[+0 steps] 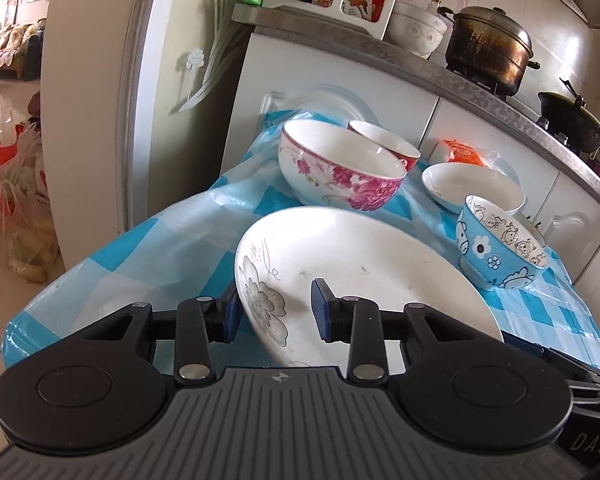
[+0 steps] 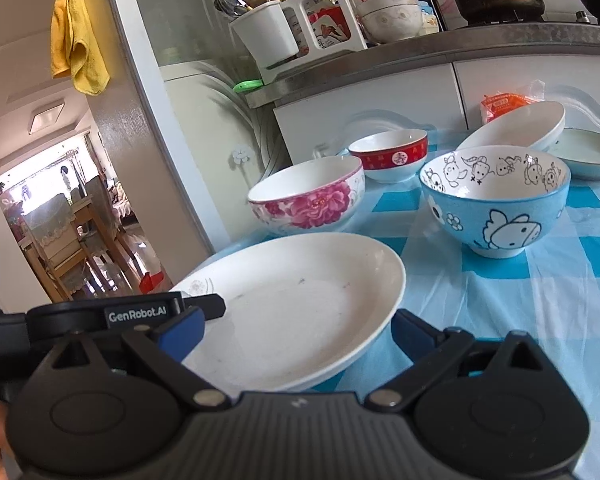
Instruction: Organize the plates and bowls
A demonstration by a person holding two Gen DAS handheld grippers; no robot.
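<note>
Left gripper [image 1: 276, 312] released, pads astride rim of white flower-print plate [image 1: 364, 264] at bench [image 1: 140, 248] near edge. Right gripper [image 2: 296, 330] released wide, flanking same plate.

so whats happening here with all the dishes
A person with a handheld gripper in each hand is sorting dishes on a blue checked tablecloth. The left gripper has its jaws open around the rim of the big white plate; the right gripper is open at the same plate. The pink floral bowl, red bowl and blue cartoon bowl sit untouched behind.
</note>
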